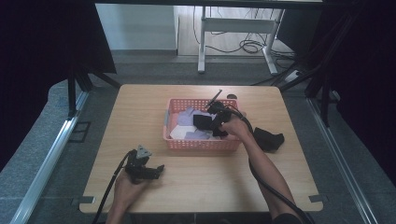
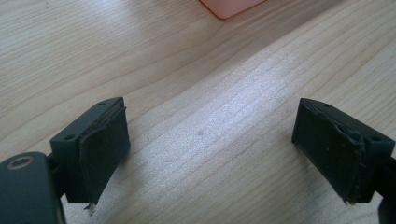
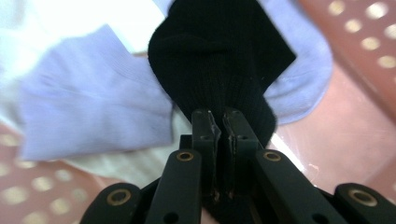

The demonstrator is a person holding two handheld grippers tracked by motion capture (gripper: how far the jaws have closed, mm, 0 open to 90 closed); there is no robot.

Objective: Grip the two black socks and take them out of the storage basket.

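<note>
**Black sock pinched inside the pink basket**

The black sock (image 3: 219, 60) lies inside the pink basket (image 1: 201, 144), on top of the pale socks heaped there. The right gripper (image 3: 218, 122) has its jaws clamped together on the near edge of the sock, the knit bunched up and squeezed between the pads. In the high view the same gripper (image 1: 215, 122) reaches down into the basket from its right side, with the person's right hand (image 1: 237, 128) behind it.

Around the black sock lie lavender socks (image 3: 93, 93), one spread flat to its left in the right gripper view and another curving out behind it, with a white sock (image 1: 181, 132) beneath them.

Outside the basket, just to its right on the wooden table (image 1: 140, 107), sits another black sock (image 1: 268, 138), crumpled.

The left gripper (image 2: 210, 149) rests near the front left of the table, well apart from the basket, its jaws spread wide over bare wood with nothing between them.
</note>
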